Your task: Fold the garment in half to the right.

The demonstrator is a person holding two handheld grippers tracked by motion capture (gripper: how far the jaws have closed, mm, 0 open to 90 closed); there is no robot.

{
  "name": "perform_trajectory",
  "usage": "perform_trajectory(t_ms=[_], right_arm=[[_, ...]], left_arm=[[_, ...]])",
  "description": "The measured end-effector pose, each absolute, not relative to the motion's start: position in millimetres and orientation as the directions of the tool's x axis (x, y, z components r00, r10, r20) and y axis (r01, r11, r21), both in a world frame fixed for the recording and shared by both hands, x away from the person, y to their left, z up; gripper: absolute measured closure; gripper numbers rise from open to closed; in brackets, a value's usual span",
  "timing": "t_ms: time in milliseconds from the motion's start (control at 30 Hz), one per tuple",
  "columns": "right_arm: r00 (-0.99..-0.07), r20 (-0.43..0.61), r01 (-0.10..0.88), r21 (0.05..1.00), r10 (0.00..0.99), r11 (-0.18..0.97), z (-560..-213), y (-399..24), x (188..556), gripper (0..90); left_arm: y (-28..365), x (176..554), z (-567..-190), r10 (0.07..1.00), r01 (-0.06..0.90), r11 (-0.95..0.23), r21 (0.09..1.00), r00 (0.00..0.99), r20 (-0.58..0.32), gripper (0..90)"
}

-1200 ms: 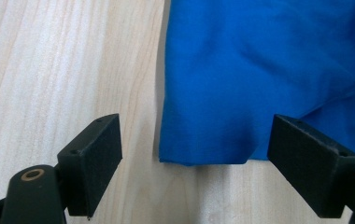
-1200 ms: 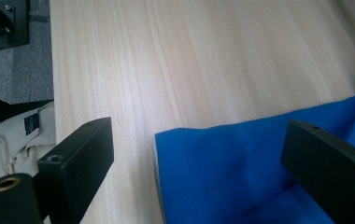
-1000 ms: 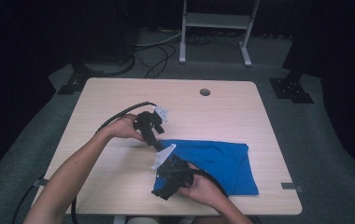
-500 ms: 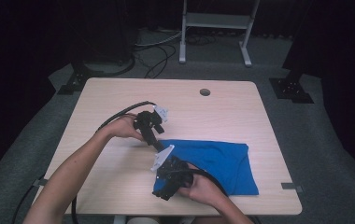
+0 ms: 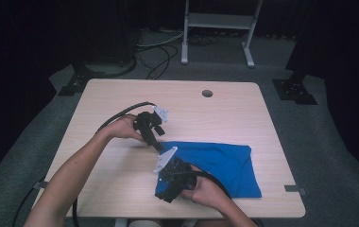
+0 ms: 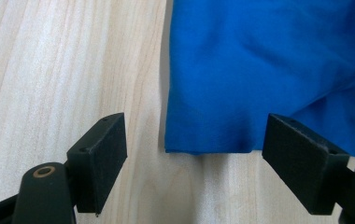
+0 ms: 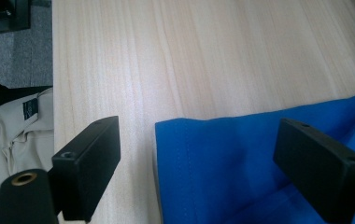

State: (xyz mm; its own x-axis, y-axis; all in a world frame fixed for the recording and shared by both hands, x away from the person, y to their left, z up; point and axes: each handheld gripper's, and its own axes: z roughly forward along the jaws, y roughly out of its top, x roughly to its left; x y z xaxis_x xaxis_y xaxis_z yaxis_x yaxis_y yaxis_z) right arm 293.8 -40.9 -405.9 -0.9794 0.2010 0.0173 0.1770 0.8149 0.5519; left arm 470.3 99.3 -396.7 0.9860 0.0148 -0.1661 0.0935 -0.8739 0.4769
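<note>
Blue cloth (image 5: 215,165), folded flat, lay on the light wood worktop (image 5: 121,94), on the half nearer the person and toward the right edge. All positions below are given relative to this cloth. The left tool (image 5: 161,147) stood at the cloth's far left corner, held by the left hand (image 5: 125,128), with its cable running away over the bare wood beyond the cloth. In the left gripper view the left tool (image 6: 194,154) was released: its jaws stood apart on either side of that corner, the cloth's edge lay between them, and neither pad touched the fabric; the jaws had just been closing slightly. The right tool (image 5: 166,191) sat at the cloth's near left corner, held by the right hand (image 5: 206,191), which rested over the cloth's near edge. In the right gripper view the right tool (image 7: 196,163) was also released, its jaws wide apart astride the stitched hem of the cloth, with bare wood to one side and no pad pressing on the fabric. A round hole (image 5: 207,93) in the worktop lay well beyond the cloth's far edge.
</note>
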Motion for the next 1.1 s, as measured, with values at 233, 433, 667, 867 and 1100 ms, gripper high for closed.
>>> perform_trajectory(t_ms=[233,433,667,867,1100], right_arm=[[-0.980,0.018,0.173,0.550,0.196,0.817,-406.6,-40.6,293.9,14.8],[-0.980,0.019,0.174,0.550,0.197,0.817,-406.4,-41.5,293.7,14.8],[-0.981,0.015,0.170,0.549,0.194,0.818,-405.9,-41.4,294.0,14.8],[-0.981,0.015,0.172,0.548,0.196,0.819,-405.8,-41.9,293.2,14.8],[-0.981,0.012,0.170,0.546,0.195,0.820,-405.9,-40.9,292.0,14.8]], left_arm=[[96.1,465.4,-404.1,-0.024,0.055,-0.879,0.474,0.987,-0.159,27.9],[98.5,464.9,-409.8,-0.018,0.061,-0.884,0.463,0.986,-0.164,40.7],[97.9,462.8,-407.1,0.000,0.069,-0.886,0.458,0.989,-0.148,54.6],[99.9,458.2,-407.9,0.024,0.095,-0.868,0.487,0.988,-0.150,72.4],[101.7,453.5,-409.3,0.074,0.140,-0.861,0.488,0.985,-0.153,79.7]])
